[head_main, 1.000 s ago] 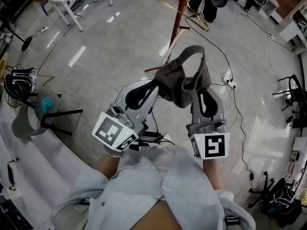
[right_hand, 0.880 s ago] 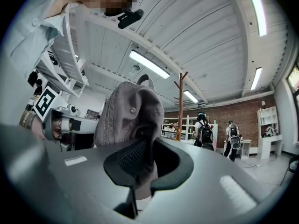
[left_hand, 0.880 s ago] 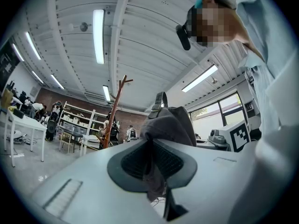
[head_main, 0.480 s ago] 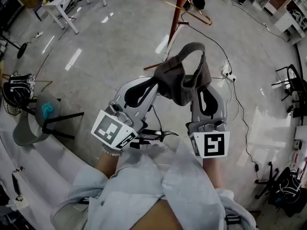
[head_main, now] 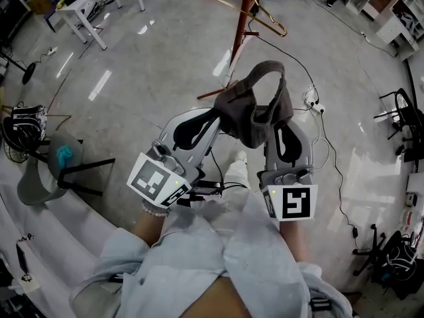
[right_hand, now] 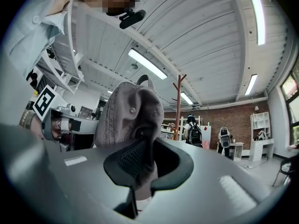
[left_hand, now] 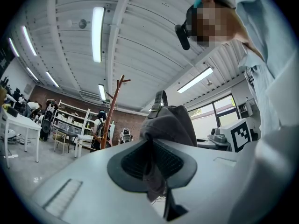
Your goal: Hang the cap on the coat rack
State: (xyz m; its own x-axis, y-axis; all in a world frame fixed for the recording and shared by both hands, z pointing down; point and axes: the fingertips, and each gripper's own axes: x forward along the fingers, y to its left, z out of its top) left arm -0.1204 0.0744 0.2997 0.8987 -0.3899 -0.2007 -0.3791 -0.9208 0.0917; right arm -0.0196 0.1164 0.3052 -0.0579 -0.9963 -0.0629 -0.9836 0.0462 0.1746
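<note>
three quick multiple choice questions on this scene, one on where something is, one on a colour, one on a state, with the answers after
1. Where does the coat rack stand?
A) between the two grippers
B) on the floor ahead, beyond the cap
C) right against the person's legs

2. What colour is the cap?
A) bright yellow
B) white
C) dark grey

3. How is the cap held?
A) the left gripper and the right gripper are both shut on it
B) by the left gripper alone
C) it hangs on the coat rack

Answers:
1 B: the head view shows the rack's post at the top, past the raised cap.
2 C: its fabric looks dark grey in every view.
3 A: each gripper view shows its jaws closed on cap fabric.
</note>
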